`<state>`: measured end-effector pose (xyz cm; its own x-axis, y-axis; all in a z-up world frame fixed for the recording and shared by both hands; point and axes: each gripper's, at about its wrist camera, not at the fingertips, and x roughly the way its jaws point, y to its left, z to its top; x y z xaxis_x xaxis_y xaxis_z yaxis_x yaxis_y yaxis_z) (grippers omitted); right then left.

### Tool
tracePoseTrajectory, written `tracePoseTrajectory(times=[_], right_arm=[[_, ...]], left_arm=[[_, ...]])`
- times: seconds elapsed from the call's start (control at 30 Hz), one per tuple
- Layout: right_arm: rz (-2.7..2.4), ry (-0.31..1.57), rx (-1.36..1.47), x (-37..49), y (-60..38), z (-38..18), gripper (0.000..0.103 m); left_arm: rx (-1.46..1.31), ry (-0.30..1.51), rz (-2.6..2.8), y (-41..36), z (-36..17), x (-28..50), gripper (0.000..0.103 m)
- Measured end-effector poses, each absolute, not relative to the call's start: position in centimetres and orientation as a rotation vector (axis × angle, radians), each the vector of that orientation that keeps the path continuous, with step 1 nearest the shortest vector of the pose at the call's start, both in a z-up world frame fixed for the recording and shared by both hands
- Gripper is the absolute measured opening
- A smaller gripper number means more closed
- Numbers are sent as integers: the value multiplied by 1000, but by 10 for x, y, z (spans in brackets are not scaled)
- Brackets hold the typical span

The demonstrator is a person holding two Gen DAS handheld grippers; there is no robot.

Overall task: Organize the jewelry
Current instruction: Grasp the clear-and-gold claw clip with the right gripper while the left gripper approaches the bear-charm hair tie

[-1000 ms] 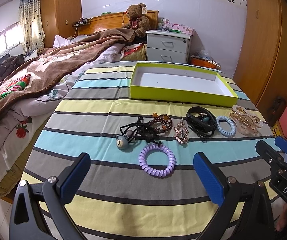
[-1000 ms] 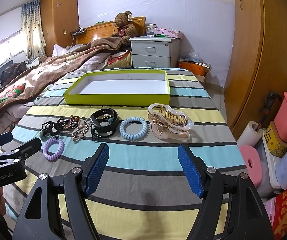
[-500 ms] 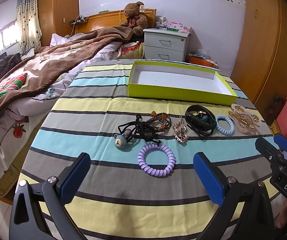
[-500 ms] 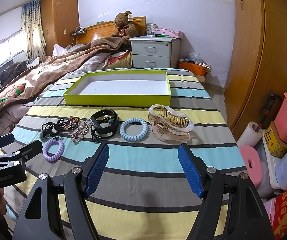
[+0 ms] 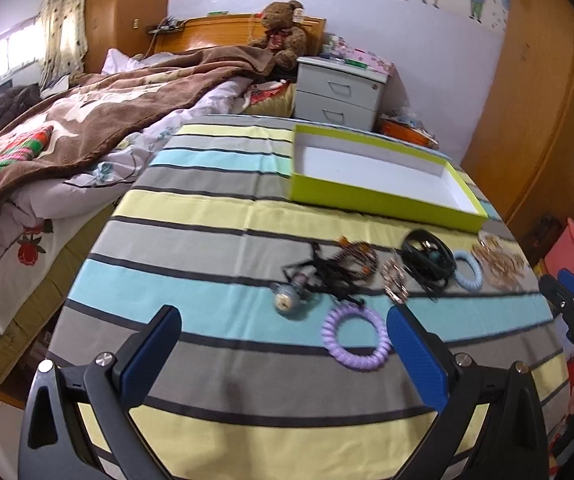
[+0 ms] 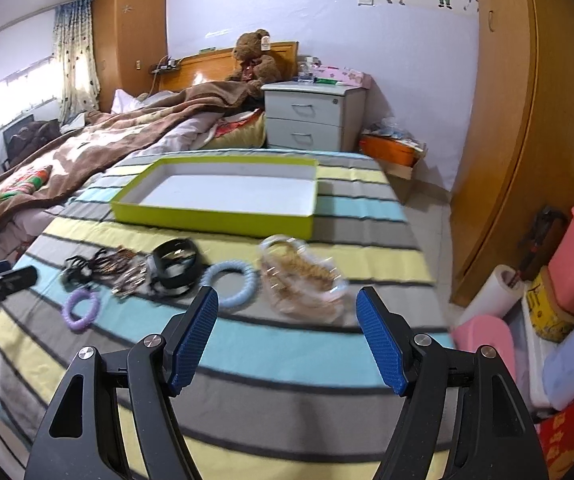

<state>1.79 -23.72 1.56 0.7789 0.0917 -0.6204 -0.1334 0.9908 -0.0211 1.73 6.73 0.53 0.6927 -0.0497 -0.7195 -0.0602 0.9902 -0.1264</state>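
Now the left hand-held gripper [image 5: 283, 344] hangs above the striped cloth [image 5: 215, 248] with its blue pads wide apart and nothing between them. The purple coil [image 5: 353, 338] lies just in front of it, near the right pad [image 5: 415, 356]. Beyond the coil, a row of jewelry lies across the cloth: a small bear charm [image 5: 289, 300] on black cords [image 5: 327, 276], then a beaded bracelet [image 5: 357, 258], a gold clip [image 5: 395, 284], a black band [image 5: 427, 256], a blue coil [image 5: 469, 276] and a clear claw clip [image 5: 499, 262]. The pieces look blurred, so I cannot tell which of them touch.

The right hand-held gripper [image 6: 287, 336] is also wide open and holds nothing. It is above the cloth [image 6: 287, 352], and the claw clip [image 6: 301, 280] lies just ahead between its two pads, apart from both. The blue coil [image 6: 231, 284] is just beside the left pad [image 6: 195, 332]. To the left are the black band [image 6: 175, 266] and the purple coil [image 6: 81, 310].

Behind the row stands the green tray [image 6: 207, 214] with a white inside; no piece lies in it. In the left view the tray [image 5: 367, 200] is well apart from the gripper. Farther back are a brown blanket [image 6: 99, 140], a teddy bear [image 6: 253, 56] and a grey nightstand [image 6: 313, 120].
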Motion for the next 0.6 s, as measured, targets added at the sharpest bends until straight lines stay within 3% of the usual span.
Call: tracePoseTrajectory(times=[0.27, 0.43, 0.6], right_arm=[[244, 696, -113, 47, -241, 15, 71], [303, 763, -130, 69, -236, 3, 49], [356, 801, -171, 79, -230, -8, 47]], left_arm=[[-191, 852, -45, 83, 4, 32, 103], [-224, 873, -96, 84, 1, 36, 103], [-209, 893, -93, 82, -1, 38, 103]])
